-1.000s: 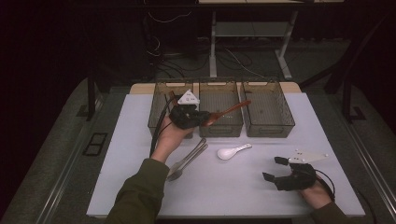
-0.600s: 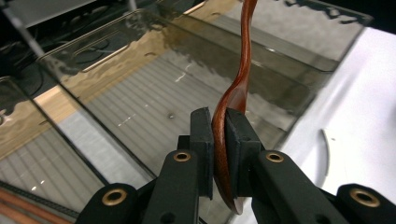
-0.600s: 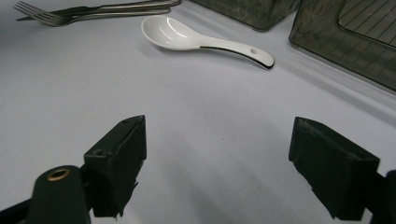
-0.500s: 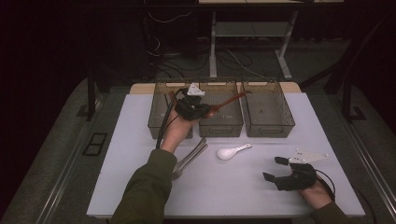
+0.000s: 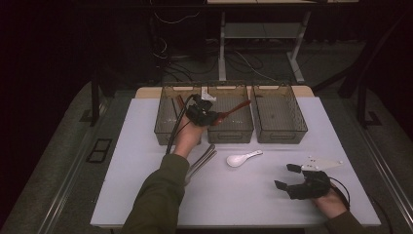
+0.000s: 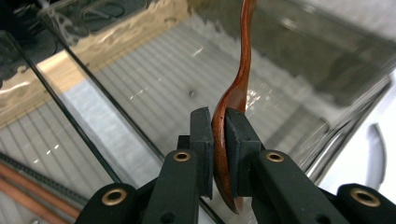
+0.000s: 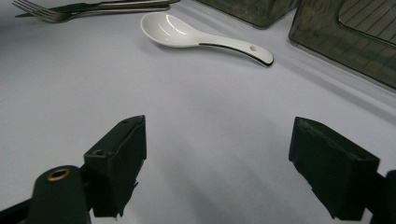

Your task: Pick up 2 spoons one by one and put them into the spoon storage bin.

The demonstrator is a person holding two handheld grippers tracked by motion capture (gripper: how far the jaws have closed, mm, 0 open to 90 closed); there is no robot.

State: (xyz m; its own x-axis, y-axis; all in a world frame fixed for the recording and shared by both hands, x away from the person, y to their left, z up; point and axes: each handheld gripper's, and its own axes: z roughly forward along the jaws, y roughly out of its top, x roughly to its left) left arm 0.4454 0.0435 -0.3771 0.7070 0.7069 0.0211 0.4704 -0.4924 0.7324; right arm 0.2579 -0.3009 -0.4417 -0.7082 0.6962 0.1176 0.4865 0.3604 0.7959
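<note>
High view pictures show a white table [image 5: 146,195] with three see-through grey plastic bins set side by side at its far edge. The left gripper [image 5: 210,118] is held over the wall between the left bin [image 5: 165,122] and the middle bin [image 5: 234,131]. A reddish-brown wooden spoon [image 5: 233,110] is pinched between its jaws, and the handle of the spoon is pointed out over the middle bin, toward the right bin [image 5: 280,119]. In the left gripper view, the bowl end of the wooden spoon [image 6: 229,107] is squeezed tight between the two black pads, and the ribbed floor of the middle bin [image 6: 163,84] is seen under it. Two thin brown sticks [image 6: 28,196] are seen lying in the left bin. The right gripper [image 5: 287,178] is rested on the table near the front right corner, well apart from the bins, and its jaws are spread wide with nothing between them. In the right gripper view, a white china soup spoon [image 7: 196,37] is seen lying on the table ahead of the wide jaws, and a shiny metal fork [image 7: 51,16] is laid beyond it with other metal cutlery. In the high view the white soup spoon [image 5: 242,158] is placed just in front of the middle bin, and the metal cutlery [image 5: 202,161] is partly hidden by the green sleeve [image 5: 156,204] of the left arm.
</note>
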